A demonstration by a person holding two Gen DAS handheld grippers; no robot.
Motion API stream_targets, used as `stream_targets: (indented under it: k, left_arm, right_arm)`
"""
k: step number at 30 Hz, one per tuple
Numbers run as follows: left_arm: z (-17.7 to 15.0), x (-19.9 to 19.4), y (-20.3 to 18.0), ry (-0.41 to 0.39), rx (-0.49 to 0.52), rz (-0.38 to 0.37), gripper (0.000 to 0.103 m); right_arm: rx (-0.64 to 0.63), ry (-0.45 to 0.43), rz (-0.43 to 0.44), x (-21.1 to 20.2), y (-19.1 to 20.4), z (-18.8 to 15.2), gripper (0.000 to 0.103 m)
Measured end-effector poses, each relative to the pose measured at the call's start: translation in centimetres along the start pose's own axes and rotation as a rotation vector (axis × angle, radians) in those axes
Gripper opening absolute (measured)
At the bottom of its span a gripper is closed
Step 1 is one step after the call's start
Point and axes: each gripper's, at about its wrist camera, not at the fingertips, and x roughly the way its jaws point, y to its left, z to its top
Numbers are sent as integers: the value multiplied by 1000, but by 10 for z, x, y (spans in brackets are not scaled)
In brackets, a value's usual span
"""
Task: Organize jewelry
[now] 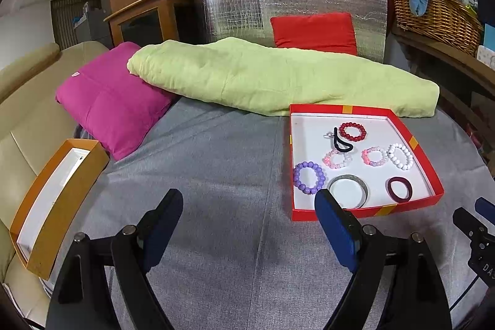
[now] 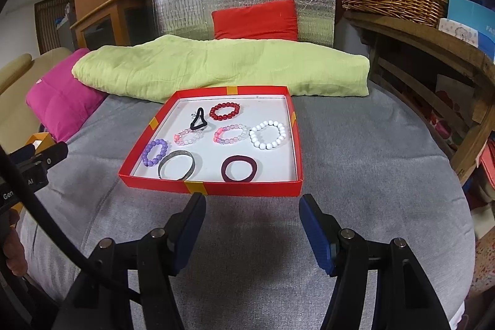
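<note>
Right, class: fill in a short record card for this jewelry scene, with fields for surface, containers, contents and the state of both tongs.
Surface: grey fabric cover
Main container: shallow red cardboard tray with white floor
Second container: orange cardboard box, at the left, its contents unclear
Beaded bracelets: red, white, purple, two pink-and-clear
Other pieces: silver metal bangle, maroon band, black hair tie
Left tongs: open, empty
Right tongs: open, empty, just short of the tray

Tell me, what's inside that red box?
The red box holds a red bead bracelet, white one, purple one, two pink ones, a silver bangle, maroon band and black tie. Nothing looks covered.
</note>
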Motion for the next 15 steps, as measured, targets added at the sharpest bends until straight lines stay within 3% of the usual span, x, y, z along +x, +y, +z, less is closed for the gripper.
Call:
stream_targets:
  k: [15]
  left_arm:
    - [1, -3, 7, -2, -10, -2, 87]
  right_arm:
    - [-34, -26, 0, -2, 18, 1, 67]
